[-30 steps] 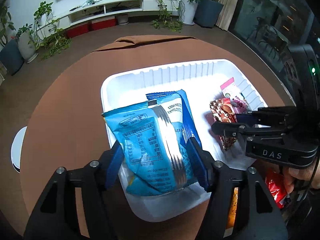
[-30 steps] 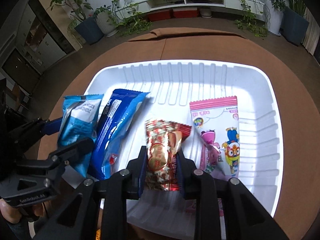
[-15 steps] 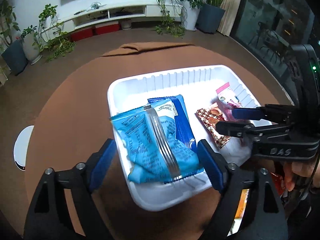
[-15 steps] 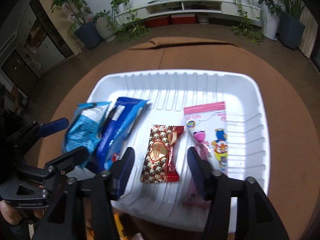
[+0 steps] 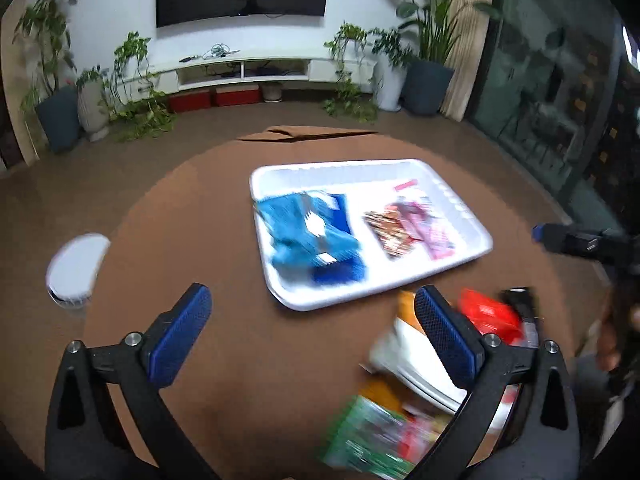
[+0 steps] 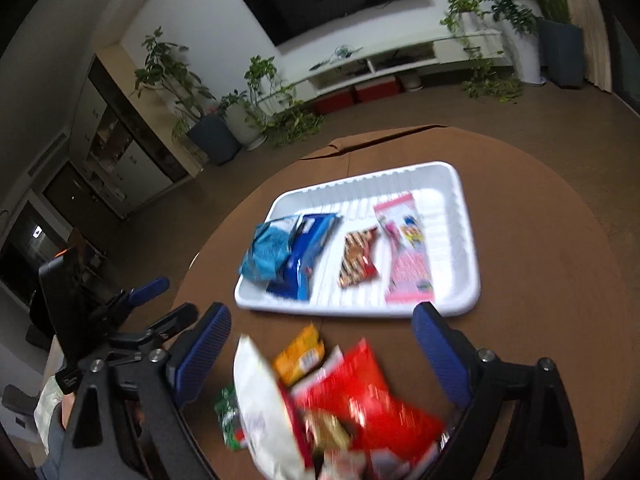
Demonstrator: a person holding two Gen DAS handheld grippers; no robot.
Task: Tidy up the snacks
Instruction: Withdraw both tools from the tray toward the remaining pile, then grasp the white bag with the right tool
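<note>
A white tray on the round brown table holds a light blue bag, a dark blue pack, a red-brown star-print candy and a pink packet. My left gripper is open and empty, back from the tray. My right gripper is open and empty above a pile of loose snacks: red bag, orange pack, white bag, green pack. The pile also shows in the left wrist view.
A white round object sits at the table's left edge. The right gripper shows at the right of the left wrist view. The left gripper shows at the left of the right wrist view. Plants and a TV stand are far behind.
Both grippers let go of their snacks, the light blue bag and the star-print candy, which now lie in the tray. Both grippers opened and pulled back toward the near side of the table.
</note>
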